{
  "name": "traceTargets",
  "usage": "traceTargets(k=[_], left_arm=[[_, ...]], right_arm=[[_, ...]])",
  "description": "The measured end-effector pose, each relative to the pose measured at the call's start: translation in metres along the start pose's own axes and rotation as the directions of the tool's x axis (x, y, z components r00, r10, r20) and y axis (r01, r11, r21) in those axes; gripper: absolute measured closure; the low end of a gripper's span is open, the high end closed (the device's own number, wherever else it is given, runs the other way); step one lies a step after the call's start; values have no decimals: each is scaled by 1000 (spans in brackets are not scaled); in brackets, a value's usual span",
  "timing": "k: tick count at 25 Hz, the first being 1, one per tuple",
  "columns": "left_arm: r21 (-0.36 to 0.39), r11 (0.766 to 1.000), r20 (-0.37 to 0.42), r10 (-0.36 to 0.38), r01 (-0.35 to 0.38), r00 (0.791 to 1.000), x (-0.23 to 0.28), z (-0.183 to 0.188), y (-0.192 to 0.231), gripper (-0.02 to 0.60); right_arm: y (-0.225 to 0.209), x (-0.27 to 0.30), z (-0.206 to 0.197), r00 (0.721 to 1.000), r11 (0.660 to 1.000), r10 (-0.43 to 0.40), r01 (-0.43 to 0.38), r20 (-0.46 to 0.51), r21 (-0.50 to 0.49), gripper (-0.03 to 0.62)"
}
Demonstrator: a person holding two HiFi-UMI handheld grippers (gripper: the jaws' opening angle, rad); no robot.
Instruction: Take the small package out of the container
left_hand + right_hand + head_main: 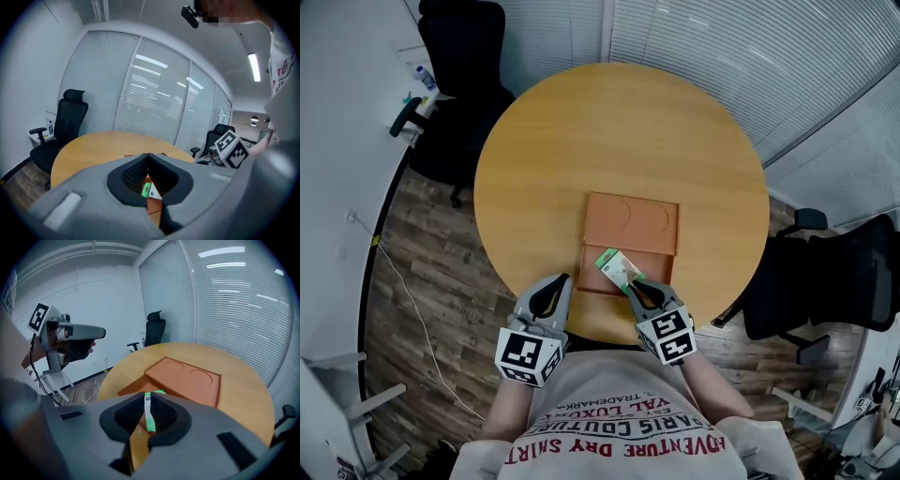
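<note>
An orange container (630,225) lies on the round wooden table (581,131), its lid with two round imprints open toward the far side. The small green and white package (619,269) hangs tilted over the container's near half, and my right gripper (630,286) is shut on its near end. In the right gripper view the package (149,416) stands edge-on between the pads, above the orange container (187,383). My left gripper (562,278) hovers over the table's near edge, left of the container, shut and empty. The package (151,191) shows past the left gripper's closed jaws.
Black office chairs stand at the far left (464,84) and at the right (834,281) of the table. A white desk (337,141) with a bottle runs along the left, with a cable on the wooden floor beside it. Blinds cover the glass walls behind.
</note>
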State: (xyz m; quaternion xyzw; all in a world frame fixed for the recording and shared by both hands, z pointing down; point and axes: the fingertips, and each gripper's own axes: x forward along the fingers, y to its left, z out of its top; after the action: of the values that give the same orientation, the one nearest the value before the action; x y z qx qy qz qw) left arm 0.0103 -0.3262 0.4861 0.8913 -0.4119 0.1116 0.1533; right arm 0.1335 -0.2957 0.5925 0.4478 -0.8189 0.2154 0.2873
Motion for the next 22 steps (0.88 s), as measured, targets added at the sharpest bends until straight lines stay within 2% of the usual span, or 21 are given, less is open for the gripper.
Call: traceTargets(k=[3,7,8,13,16,19,22], left_arm=[[-4,1000,-21,-15,15,1000,6,-4,13,569],[-5,1000,-42,-16,16,999,13,-11,31,569],[-6,1000,-43,-10,10,999,13,-13,35,569],[-45,999,-60,7,-10,998,16,-23,50,569],[-56,998,-64,-1,-3,998,19,-25,53,569],[-53,999,-62,-7,4,998,22,-24,54,569],[-56,998,-66,-7,4,998,24,-26,58,569]], right_arm=[[-2,24,-4,998,1000,4,-6,-59,-29,502],[-5,60,-17,982,997,8,-22,-187,-75,332],[-8,66,-20,978,996,-2,-16,-208,-85,311],[-17,90,-33,954,995,-14,-16,-300,-96,271],[-17,101,-50,919,994,5,-48,-395,-101,239],[-20,107,-67,880,991,-9,-55,-475,-122,233],[-26,113,-75,860,992,-32,-37,-510,-124,233]])
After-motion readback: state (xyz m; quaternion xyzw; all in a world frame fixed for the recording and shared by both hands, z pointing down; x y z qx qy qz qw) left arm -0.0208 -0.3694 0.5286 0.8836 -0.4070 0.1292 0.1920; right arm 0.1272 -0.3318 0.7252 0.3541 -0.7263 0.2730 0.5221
